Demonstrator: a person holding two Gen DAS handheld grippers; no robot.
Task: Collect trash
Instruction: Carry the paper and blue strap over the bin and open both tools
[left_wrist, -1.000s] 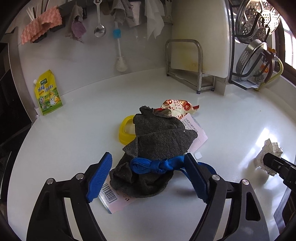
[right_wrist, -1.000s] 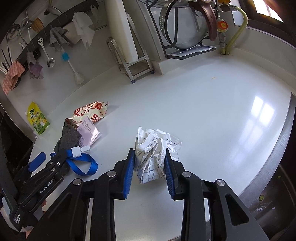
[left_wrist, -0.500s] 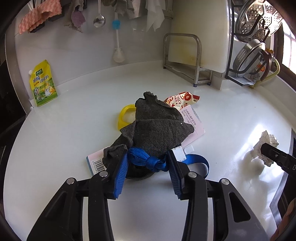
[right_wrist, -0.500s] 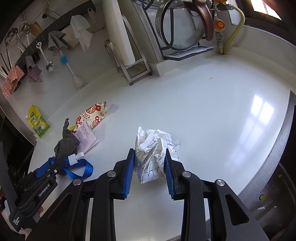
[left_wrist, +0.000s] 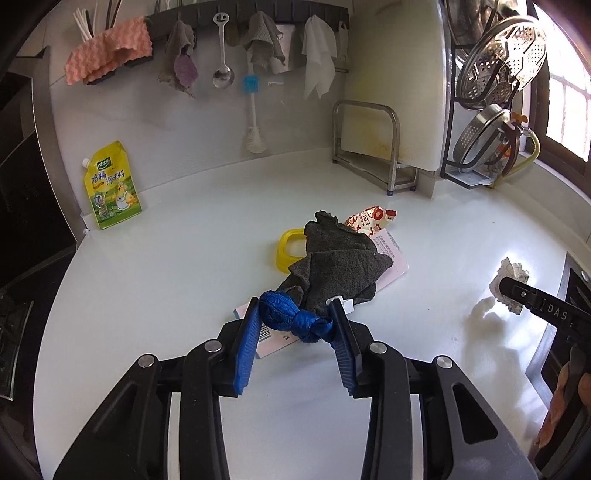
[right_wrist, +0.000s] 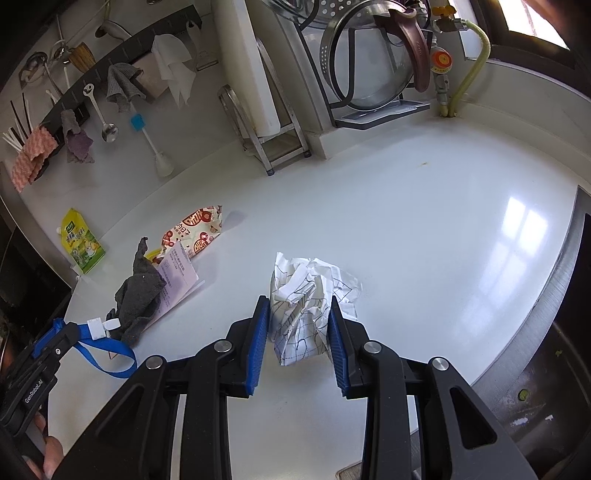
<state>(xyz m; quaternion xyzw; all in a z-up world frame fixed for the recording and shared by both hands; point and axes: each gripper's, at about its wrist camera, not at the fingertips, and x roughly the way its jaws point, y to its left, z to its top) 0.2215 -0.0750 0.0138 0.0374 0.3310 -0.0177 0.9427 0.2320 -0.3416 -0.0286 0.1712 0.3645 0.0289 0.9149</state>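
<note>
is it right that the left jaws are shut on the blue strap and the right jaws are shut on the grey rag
Not quite. The right wrist view shows the right gripper shut on the crumpled paper, not the rag. The left gripper does hold the blue strap.

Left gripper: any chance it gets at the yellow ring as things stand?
Probably not yet. The left gripper is shut on the blue strap, and the grey rag partly covers the yellow ring just beyond it.

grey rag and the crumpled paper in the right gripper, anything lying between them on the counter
Only bare white counter separates the grey rag from the crumpled paper; the right wrist view shows it.
</note>
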